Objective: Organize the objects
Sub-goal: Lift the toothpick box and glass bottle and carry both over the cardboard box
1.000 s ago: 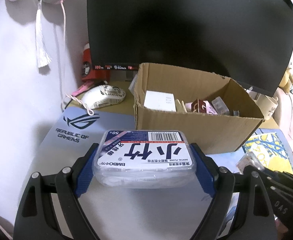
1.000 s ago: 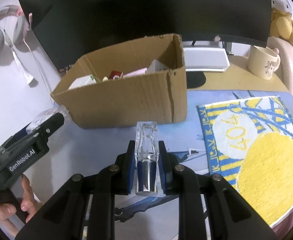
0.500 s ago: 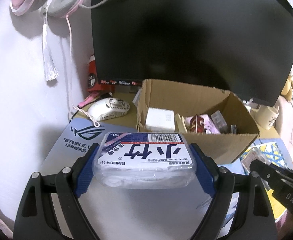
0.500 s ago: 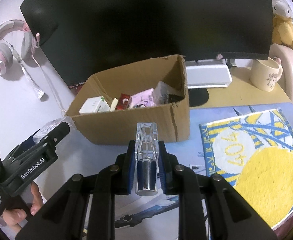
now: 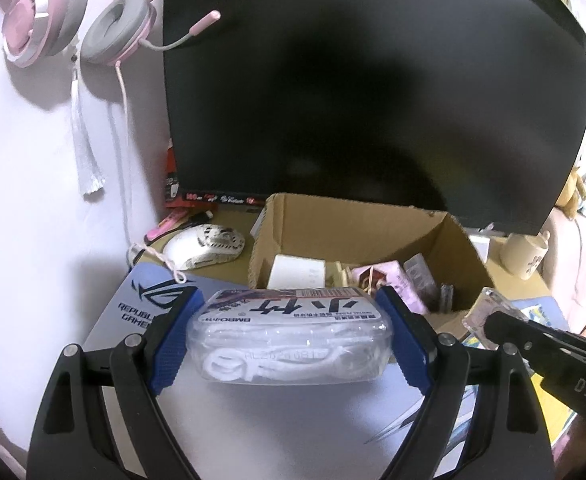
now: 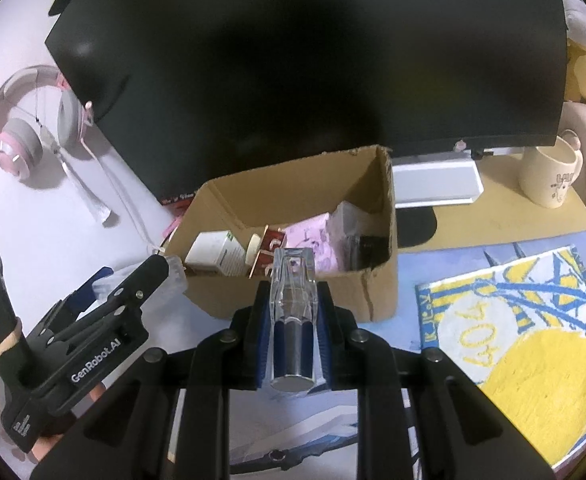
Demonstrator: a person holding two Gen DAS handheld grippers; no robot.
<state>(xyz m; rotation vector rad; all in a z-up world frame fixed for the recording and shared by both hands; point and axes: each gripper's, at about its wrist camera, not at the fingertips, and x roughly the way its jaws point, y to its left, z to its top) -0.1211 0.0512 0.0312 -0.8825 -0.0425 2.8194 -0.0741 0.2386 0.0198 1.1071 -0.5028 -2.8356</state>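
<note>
A black monitor (image 5: 373, 92) stands behind an open cardboard box (image 6: 293, 292) holding small packets and a white carton; a yellow-and-blue towel (image 6: 525, 344) lies right of the box; the left gripper (image 5: 289, 336) has its blue pads closed against both ends of a clear dental floss box (image 5: 289, 336), held in the air before the box; the right gripper (image 6: 293, 336) pinches a clear bottle with a silver cap (image 6: 293, 320) upright, near the box's front wall.

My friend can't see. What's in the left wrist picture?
The left gripper clamps a clear dental floss box above a desk mat, facing an open cardboard box of small items. A dark monitor stands behind.
</note>
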